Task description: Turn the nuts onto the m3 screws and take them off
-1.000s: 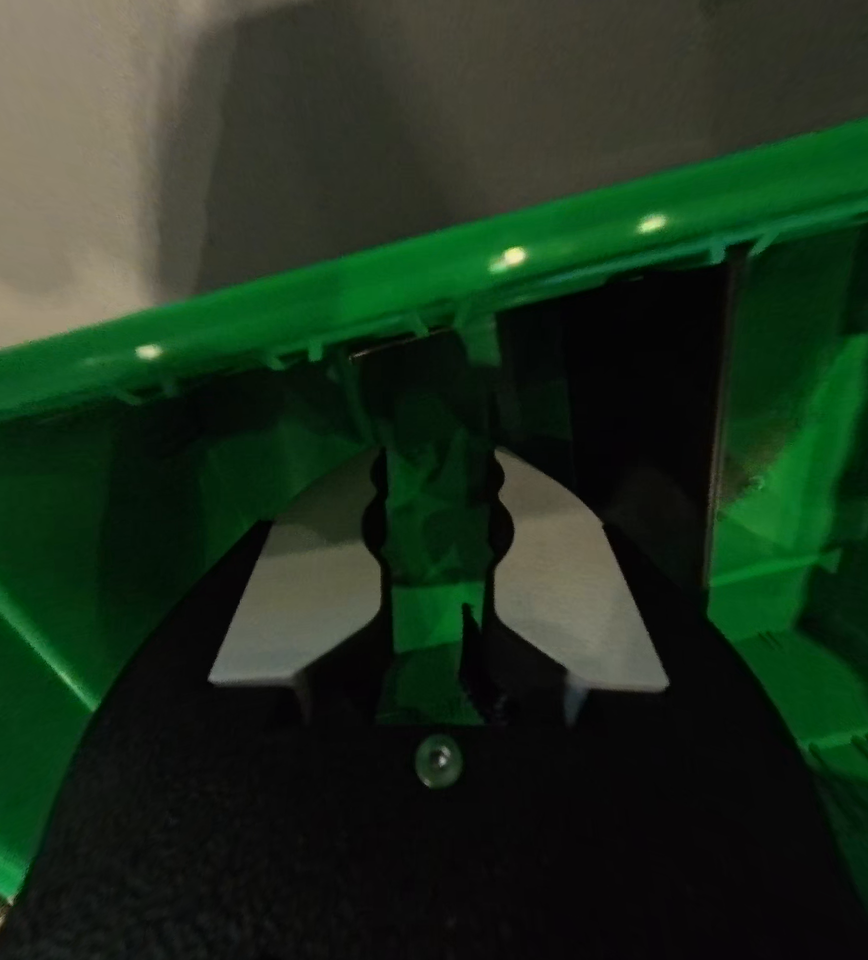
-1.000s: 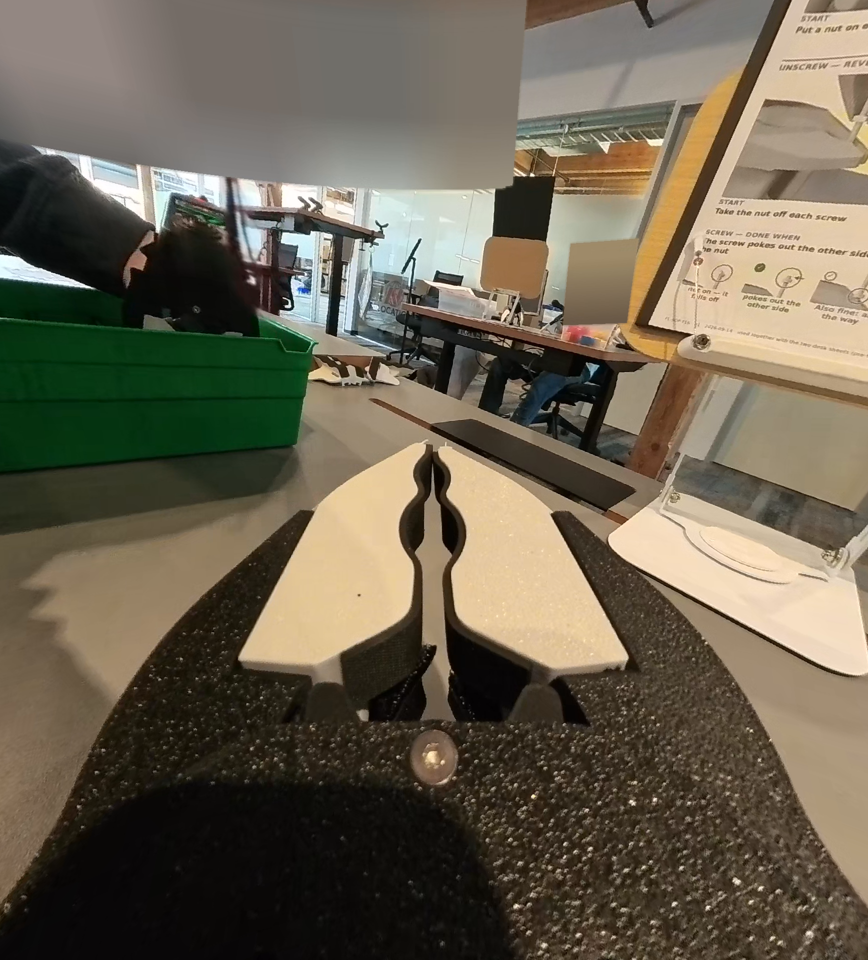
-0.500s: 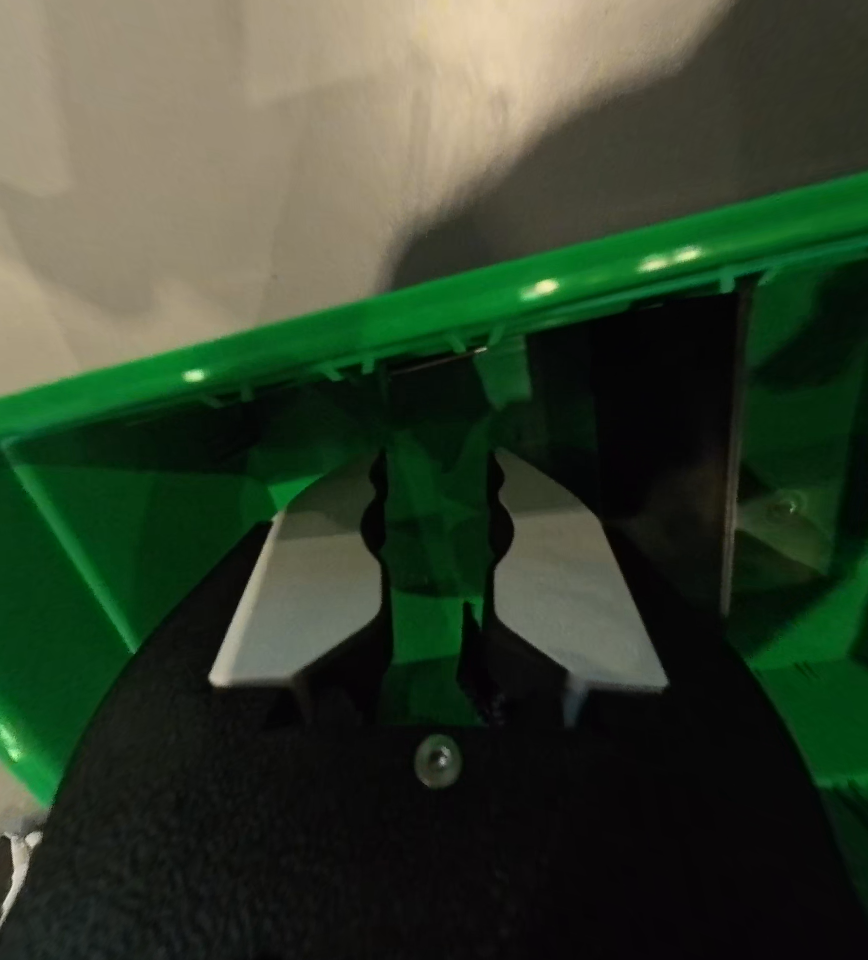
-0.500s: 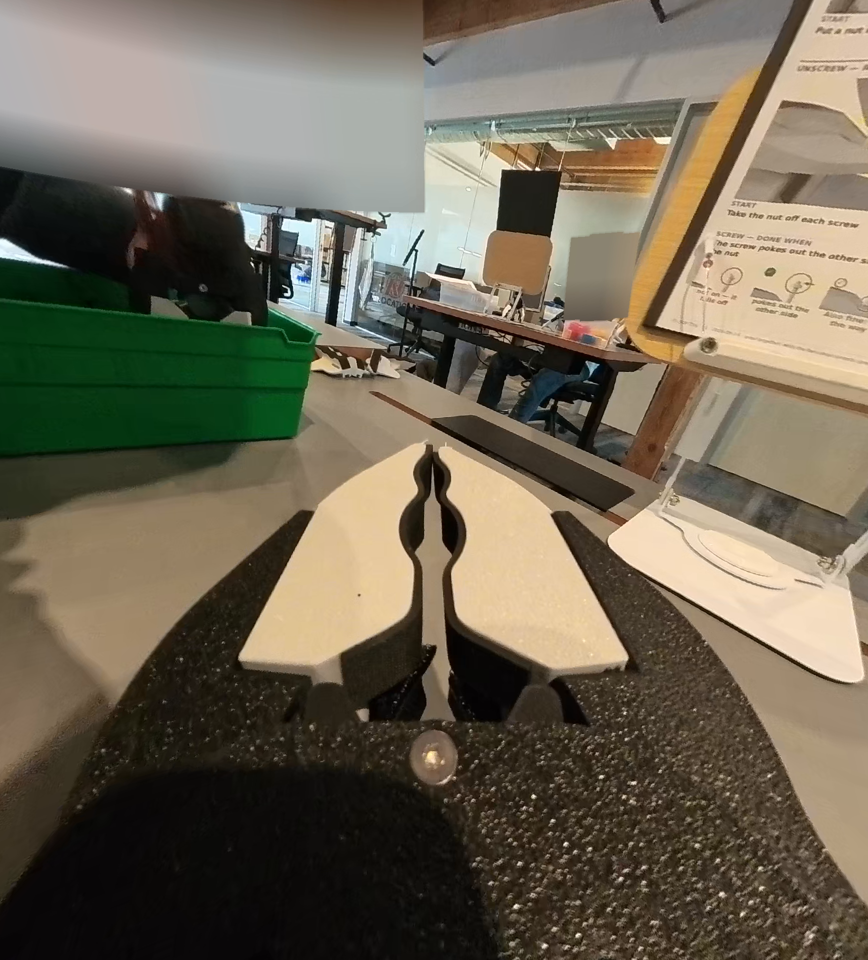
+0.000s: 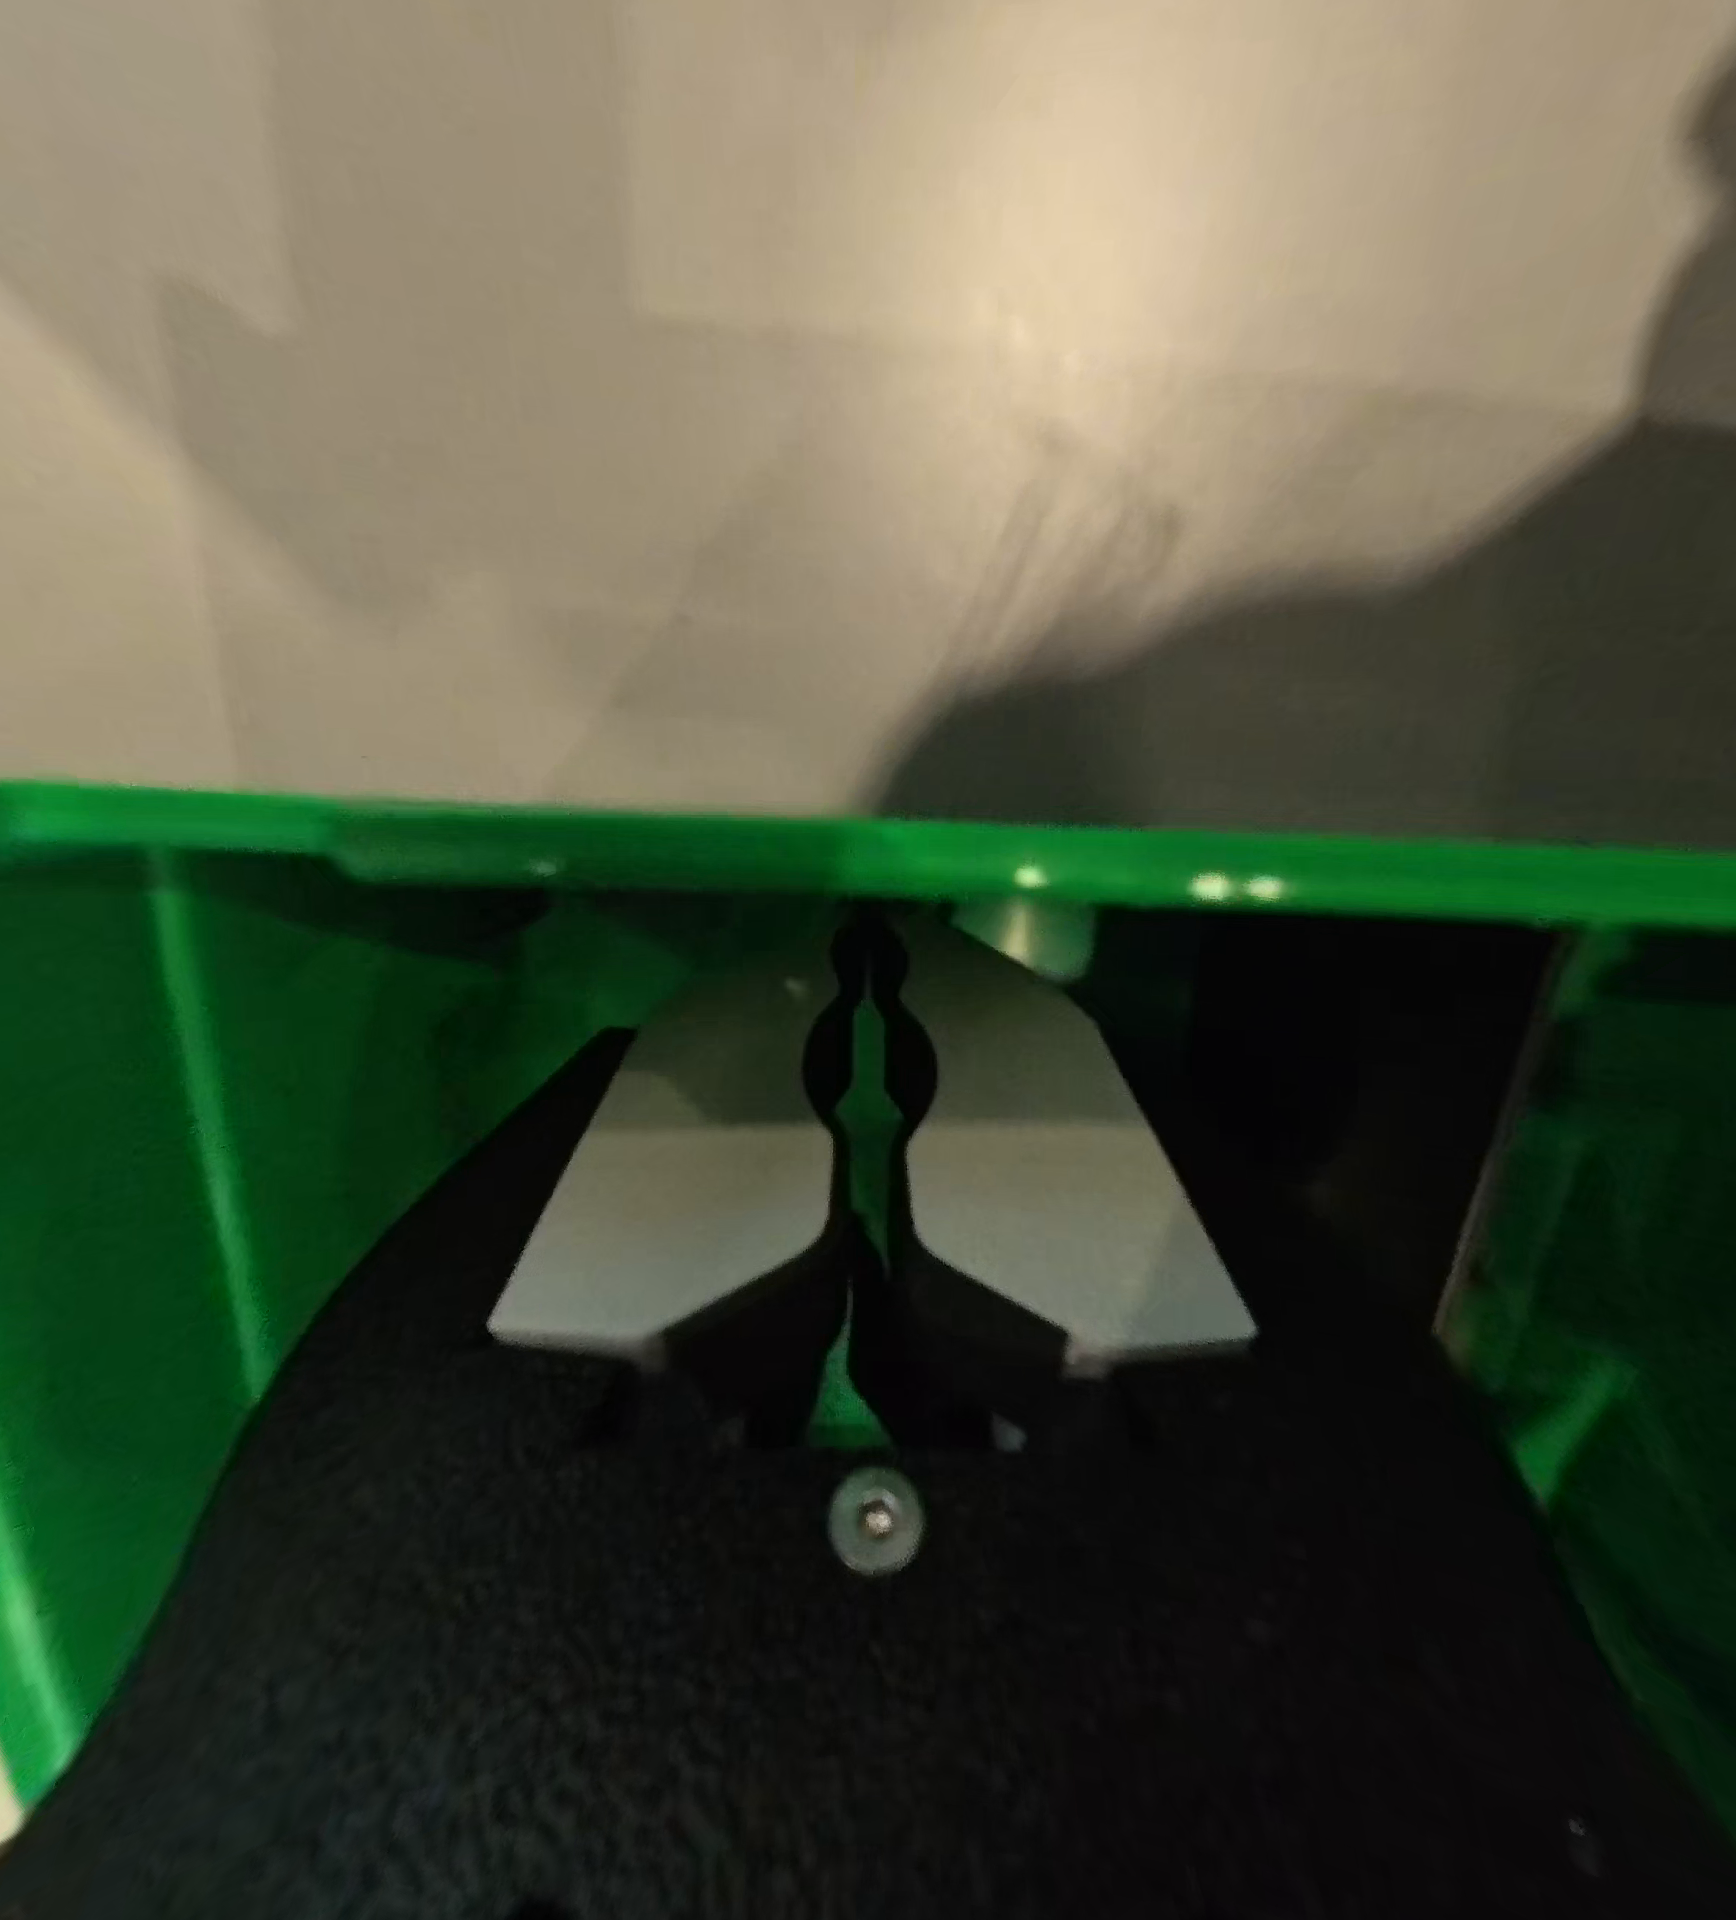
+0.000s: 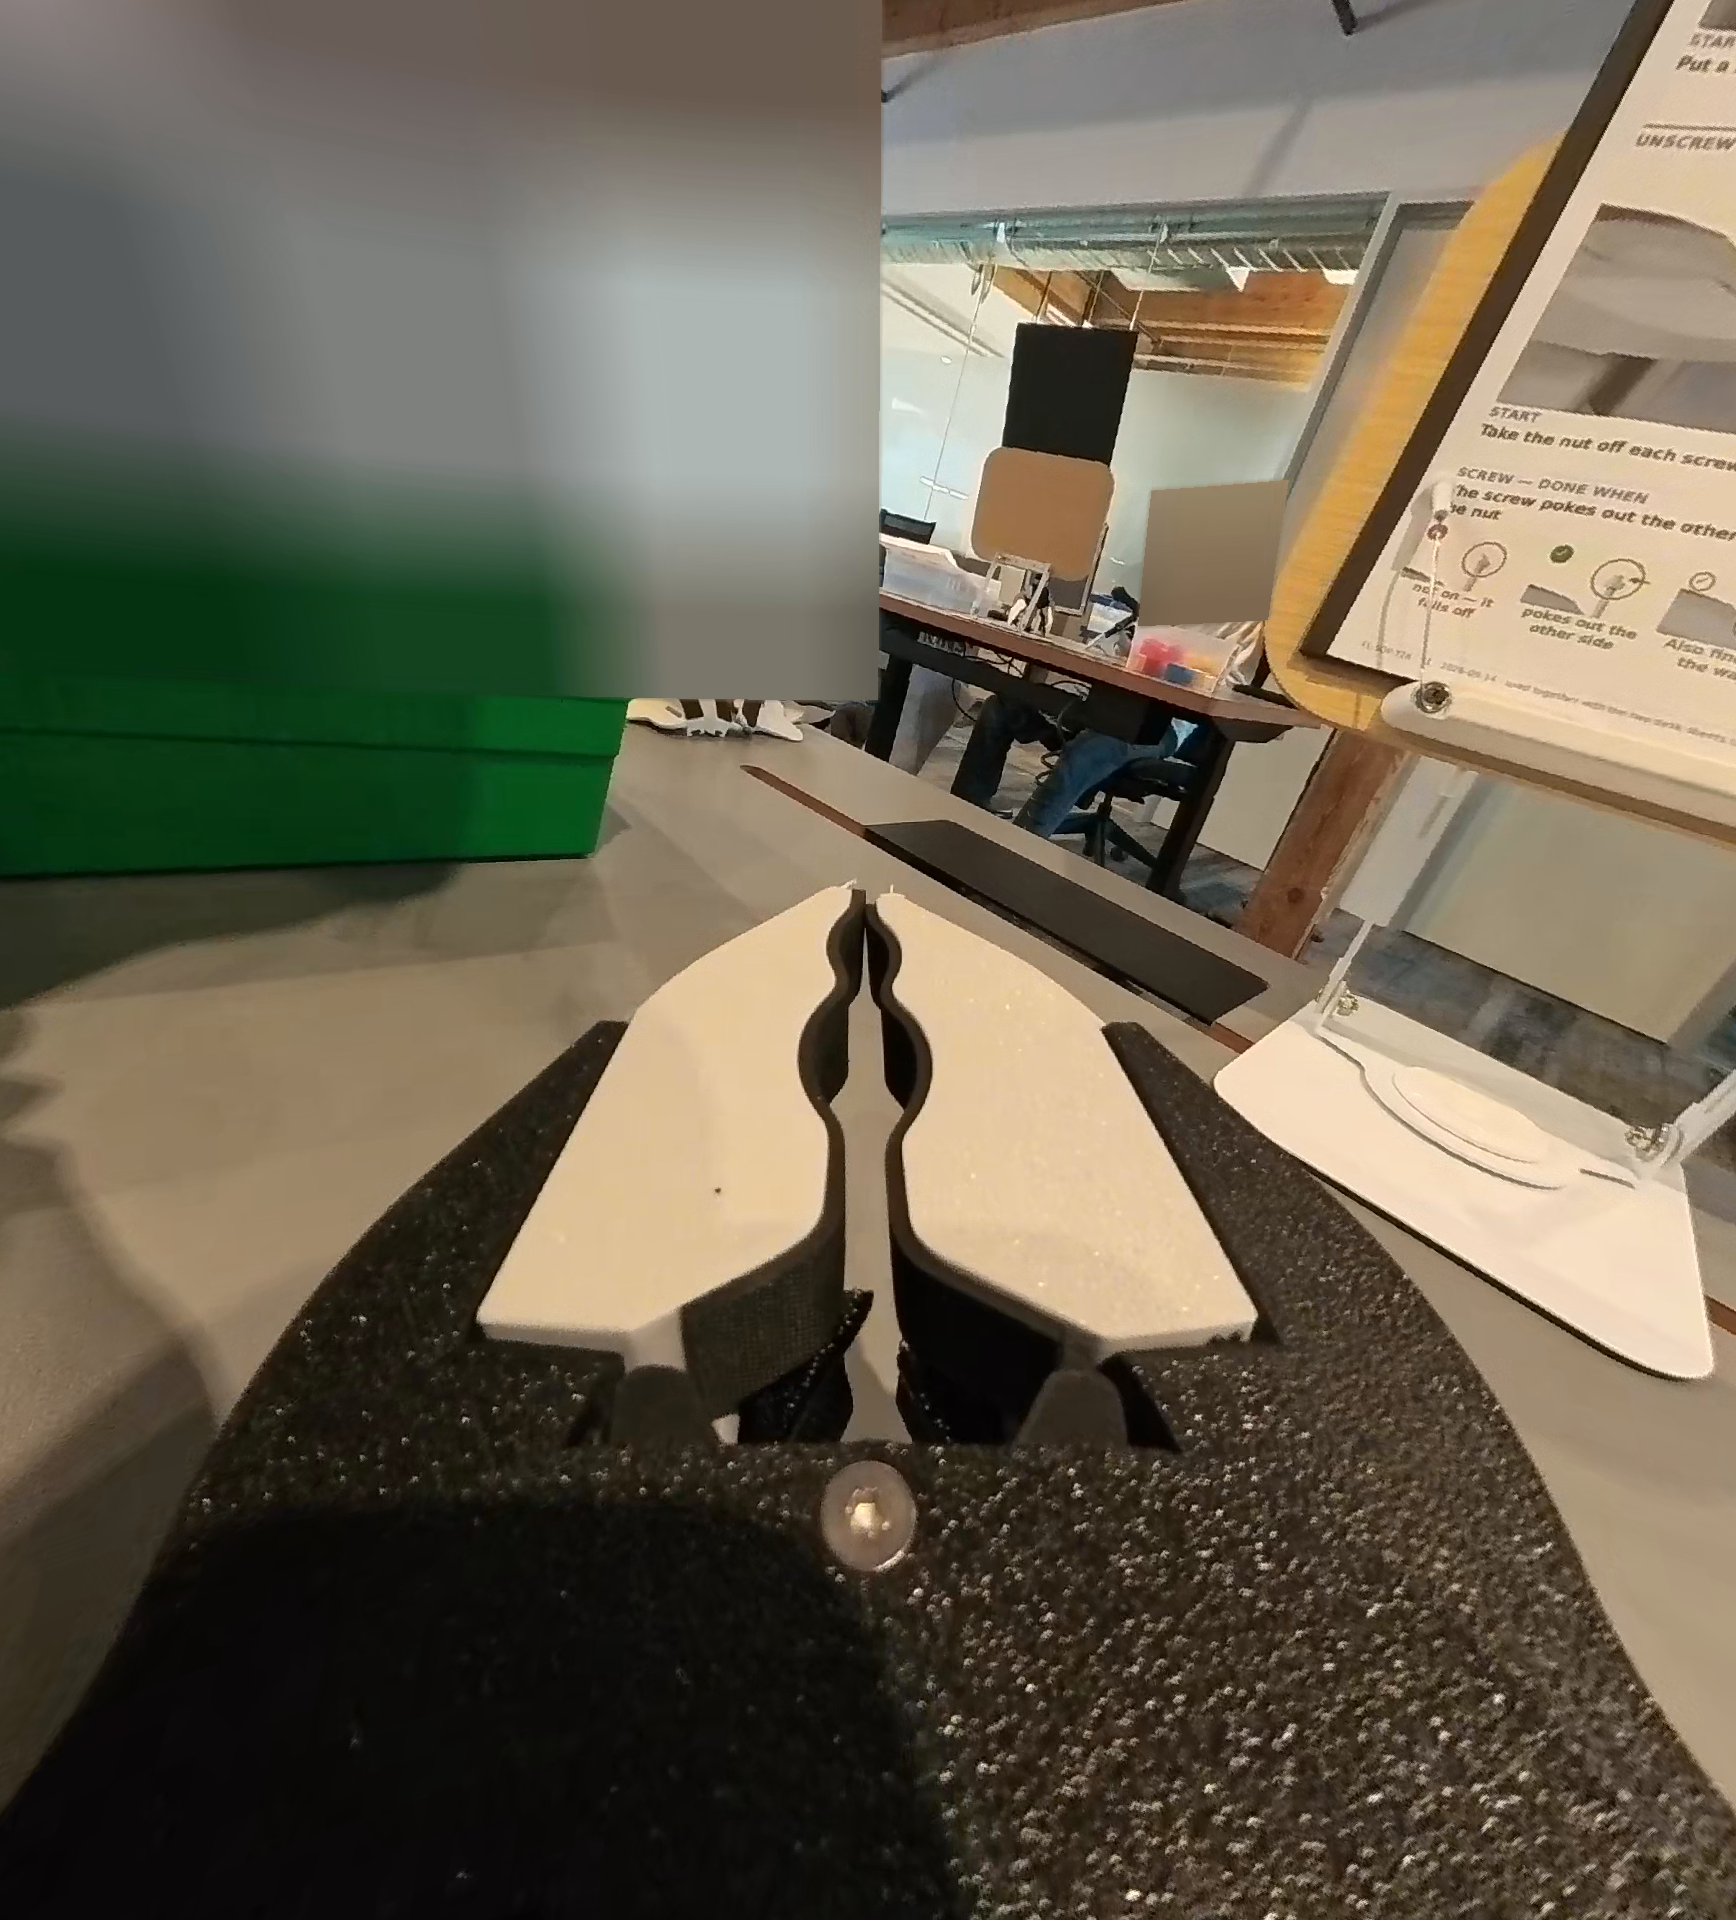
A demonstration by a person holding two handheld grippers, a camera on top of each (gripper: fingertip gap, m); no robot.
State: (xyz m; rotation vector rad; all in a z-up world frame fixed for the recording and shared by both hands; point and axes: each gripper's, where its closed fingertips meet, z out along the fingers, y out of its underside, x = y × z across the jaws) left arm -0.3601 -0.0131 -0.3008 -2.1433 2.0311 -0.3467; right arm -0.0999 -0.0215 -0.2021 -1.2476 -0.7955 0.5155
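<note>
Left wrist view: left claw (image 5: 869,935) closed inside green bin (image 5: 531,836), tips under its rim; held nut not discernible. Right claw (image 6: 869,896) closed, empty. Nuts: tiny, stiff, slippery; pinch flats.

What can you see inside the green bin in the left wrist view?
Inside the green bin: the left gripper, closed, a dark divider and a blurred silvery object. The gripper's body hides the floor.
</note>
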